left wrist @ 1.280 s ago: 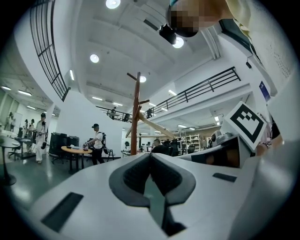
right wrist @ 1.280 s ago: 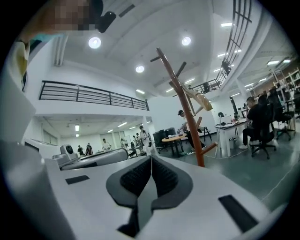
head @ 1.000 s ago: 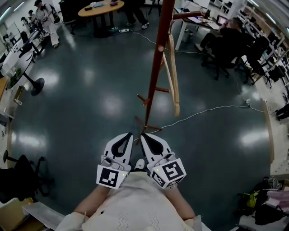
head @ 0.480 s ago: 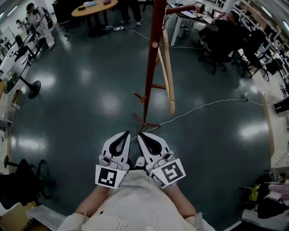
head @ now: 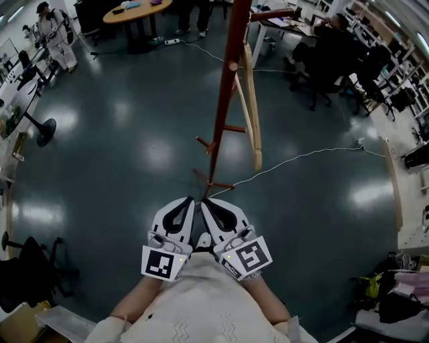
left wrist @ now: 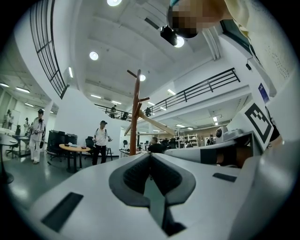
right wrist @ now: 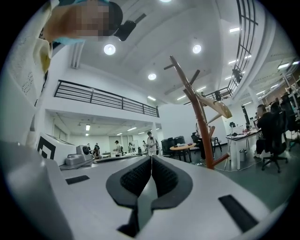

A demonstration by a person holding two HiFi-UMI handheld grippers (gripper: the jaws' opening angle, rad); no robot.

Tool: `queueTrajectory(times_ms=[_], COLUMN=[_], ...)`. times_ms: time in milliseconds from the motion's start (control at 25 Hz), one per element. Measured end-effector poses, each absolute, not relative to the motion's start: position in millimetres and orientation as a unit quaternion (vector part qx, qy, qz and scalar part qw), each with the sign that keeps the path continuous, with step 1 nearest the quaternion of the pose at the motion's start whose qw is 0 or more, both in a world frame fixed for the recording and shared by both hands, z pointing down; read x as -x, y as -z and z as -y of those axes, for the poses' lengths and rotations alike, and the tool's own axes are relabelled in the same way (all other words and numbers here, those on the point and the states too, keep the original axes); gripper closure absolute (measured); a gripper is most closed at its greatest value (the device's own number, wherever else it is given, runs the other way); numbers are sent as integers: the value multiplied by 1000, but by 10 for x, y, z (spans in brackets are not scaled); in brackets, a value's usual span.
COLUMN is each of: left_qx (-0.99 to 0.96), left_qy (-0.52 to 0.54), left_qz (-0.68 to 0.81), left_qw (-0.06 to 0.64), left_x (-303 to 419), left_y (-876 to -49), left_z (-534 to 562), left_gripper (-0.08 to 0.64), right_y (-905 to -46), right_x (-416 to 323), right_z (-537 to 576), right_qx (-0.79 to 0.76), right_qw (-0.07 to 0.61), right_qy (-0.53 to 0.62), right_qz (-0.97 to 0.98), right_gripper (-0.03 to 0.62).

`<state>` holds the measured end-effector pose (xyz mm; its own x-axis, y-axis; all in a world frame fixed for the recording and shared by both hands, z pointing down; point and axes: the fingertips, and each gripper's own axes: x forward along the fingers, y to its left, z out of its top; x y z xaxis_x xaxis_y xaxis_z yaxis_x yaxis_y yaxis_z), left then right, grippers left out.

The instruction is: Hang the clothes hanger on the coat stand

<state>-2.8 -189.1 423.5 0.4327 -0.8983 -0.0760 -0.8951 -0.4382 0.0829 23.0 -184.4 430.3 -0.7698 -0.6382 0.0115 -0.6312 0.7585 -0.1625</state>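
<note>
The red-brown coat stand (head: 224, 94) rises from the dark floor just ahead of me. A pale wooden clothes hanger (head: 253, 107) hangs from one of its upper pegs, slanting down its right side. Both grippers are held side by side low in the head view, close to my body and short of the stand's base. The left gripper (head: 191, 200) is shut with nothing in it, and so is the right gripper (head: 204, 201). In the left gripper view the stand (left wrist: 136, 117) and hanger (left wrist: 157, 123) show beyond the jaws. The right gripper view has the stand (right wrist: 200, 122) and hanger (right wrist: 216, 107) at its right.
A white cable (head: 301, 158) runs across the floor to the stand's feet (head: 213, 183). A round table (head: 134, 12) with people stands at the back left. Desks and a seated person (head: 328, 50) are at the back right. Black chairs (head: 27, 264) sit at the left.
The head view has shifted a little, so the stand sits slightly higher in the picture. Both grippers stay shut and in the same place; the hanger still hangs on the stand.
</note>
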Motion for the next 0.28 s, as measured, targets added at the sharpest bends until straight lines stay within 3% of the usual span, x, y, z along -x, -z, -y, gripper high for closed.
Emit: queueTrajectory(times_ms=[280], left_qx=[-849], left_qy=[10], left_qz=[529], left_qw=[4], left_x=[122], left_y=[-4357], left_z=[1834], left_gripper=[548], right_y=[-4323], right_x=[-147], right_z=[1819], right_qx=[333], right_qw=[17], right_qy=[83], right_qz=[-939], right_gripper=[572])
